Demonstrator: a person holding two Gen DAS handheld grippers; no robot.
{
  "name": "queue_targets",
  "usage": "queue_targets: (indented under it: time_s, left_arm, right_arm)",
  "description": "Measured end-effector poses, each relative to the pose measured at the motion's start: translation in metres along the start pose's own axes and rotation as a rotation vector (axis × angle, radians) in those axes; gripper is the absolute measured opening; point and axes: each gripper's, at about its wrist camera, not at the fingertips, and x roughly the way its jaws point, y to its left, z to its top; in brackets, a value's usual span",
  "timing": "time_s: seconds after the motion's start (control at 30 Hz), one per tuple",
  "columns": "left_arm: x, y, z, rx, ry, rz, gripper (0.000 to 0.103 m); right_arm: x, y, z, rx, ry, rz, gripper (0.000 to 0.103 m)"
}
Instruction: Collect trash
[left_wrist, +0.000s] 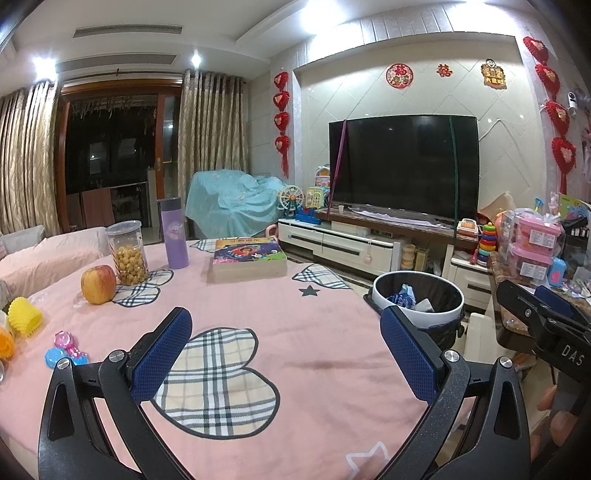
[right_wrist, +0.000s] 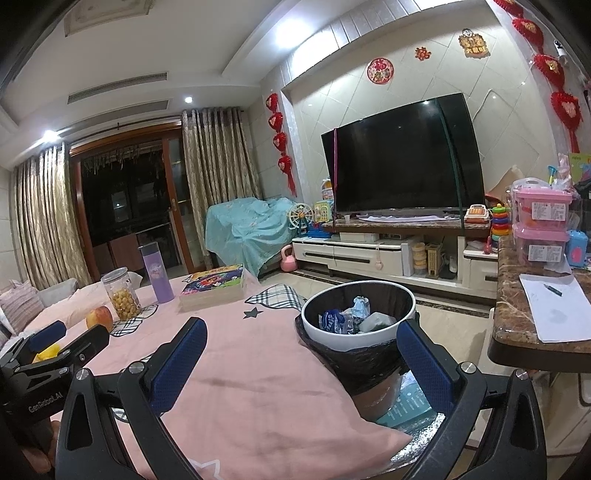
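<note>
Both jaws are standing wide apart and holding nothing: the left gripper (left_wrist: 286, 354) and right gripper (right_wrist: 301, 365) are hovering over the pink tablecloth (left_wrist: 258, 306). The trash bin (right_wrist: 356, 314), already holding crumpled wrappers, is sitting off the table's right edge, nearer the right gripper.

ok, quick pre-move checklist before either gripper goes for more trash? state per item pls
1. Left gripper open and empty: ok.
2. Right gripper open and empty: ok.
3. White round bin with black liner beside the table, has room: ok; crumpled blue and white wrappers sit low inside.
4. Trash left on the pink heart-patterned tablecloth: cannot tell; only a red-yellow apple, clear snack jar, purple bottle, boxed book and plastic toys show.
5. Grippers apart from each other: ok.
</note>
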Motion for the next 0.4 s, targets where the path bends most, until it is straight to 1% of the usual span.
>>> queue_targets:
  time_s: [0.23,0.4]
  left_arm:
    - [0.003,0.003,0.001,-0.006,-0.005,0.009,0.103]
    - [0.007,0.006,0.0,-0.015,0.007,0.012,0.103]
  right_arm:
    - [0.007,-0.004,-0.001,0.009,0.016,0.008,0.103]
    - [0.012,-0.006,-0.001,0.017,0.027,0.01,0.103]
